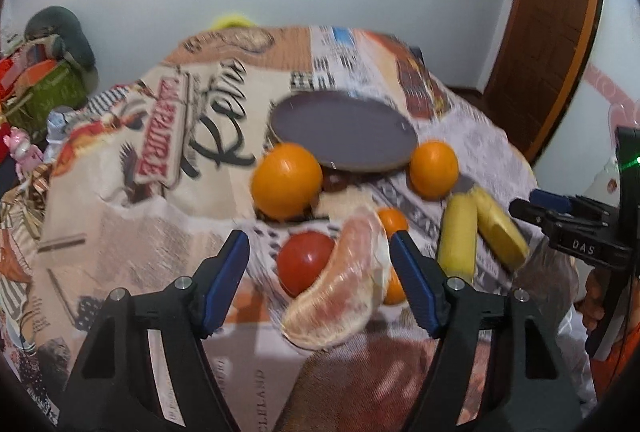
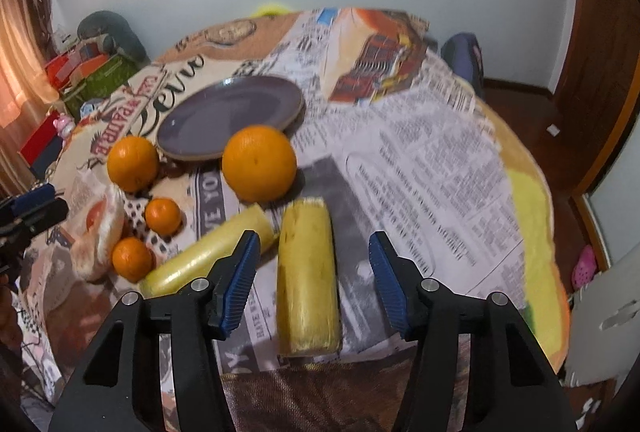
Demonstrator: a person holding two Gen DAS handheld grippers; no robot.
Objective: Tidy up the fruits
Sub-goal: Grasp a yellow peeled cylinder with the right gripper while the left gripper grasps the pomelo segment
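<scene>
A purple plate lies on the printed tablecloth. Two big oranges sit at its near rim. My left gripper is open, with a red tomato and a peeled pomelo wedge between its fingers and small tangerines behind. My right gripper is open around a yellow wrapped roll. A second yellow roll lies to its left. Both rolls show in the left wrist view.
The table's near edge runs just under both grippers. Clutter of boxes and a green basket stands beyond the table at left. A wooden door is at right. My right gripper's body shows at the right edge.
</scene>
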